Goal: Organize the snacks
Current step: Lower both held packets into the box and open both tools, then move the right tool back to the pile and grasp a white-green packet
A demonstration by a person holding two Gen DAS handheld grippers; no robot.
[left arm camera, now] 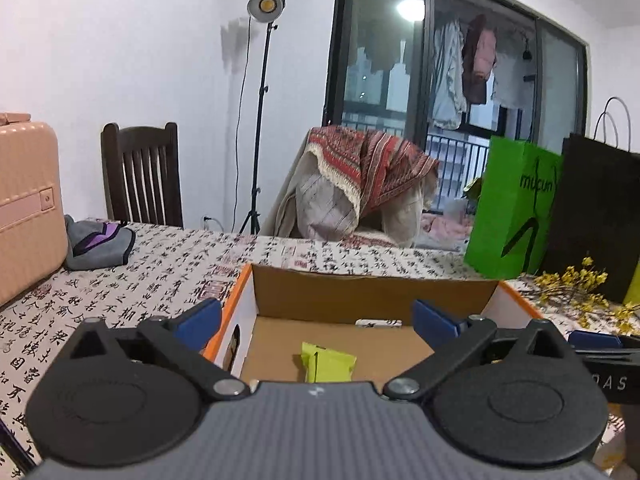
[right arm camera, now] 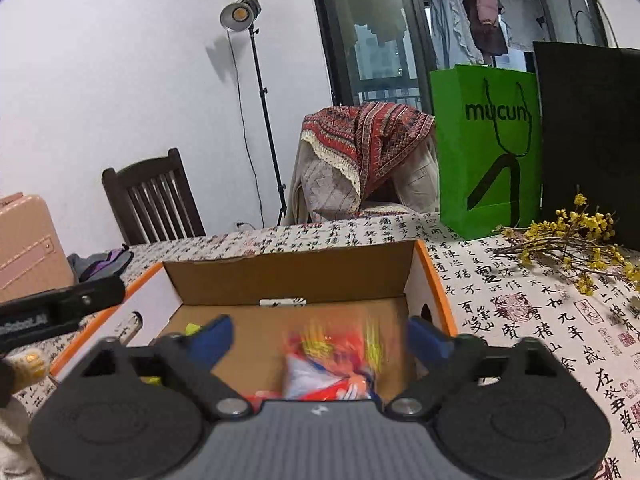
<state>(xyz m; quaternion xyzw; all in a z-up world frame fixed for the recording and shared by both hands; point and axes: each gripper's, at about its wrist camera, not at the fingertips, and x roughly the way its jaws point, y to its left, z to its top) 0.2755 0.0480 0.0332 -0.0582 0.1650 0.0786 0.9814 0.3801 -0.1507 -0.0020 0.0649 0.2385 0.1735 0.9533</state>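
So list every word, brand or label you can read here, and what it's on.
"mucun": green paper bag, black lettering.
"AS": tail of a word on the right claw's arm; the rest is cut off.
Tablecloth: Chinese calligraphy and red seals, not transcribed.
Red snack packet: print blurred.
Lime packet: no readable text.

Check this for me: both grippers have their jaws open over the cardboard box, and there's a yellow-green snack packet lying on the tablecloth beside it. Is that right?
One detail is off. The yellow-green snack packet lies inside the cardboard box, on its floor, not on the tablecloth; the left wrist view shows it. The rest holds: the left gripper and the right gripper both have open jaws over the box.
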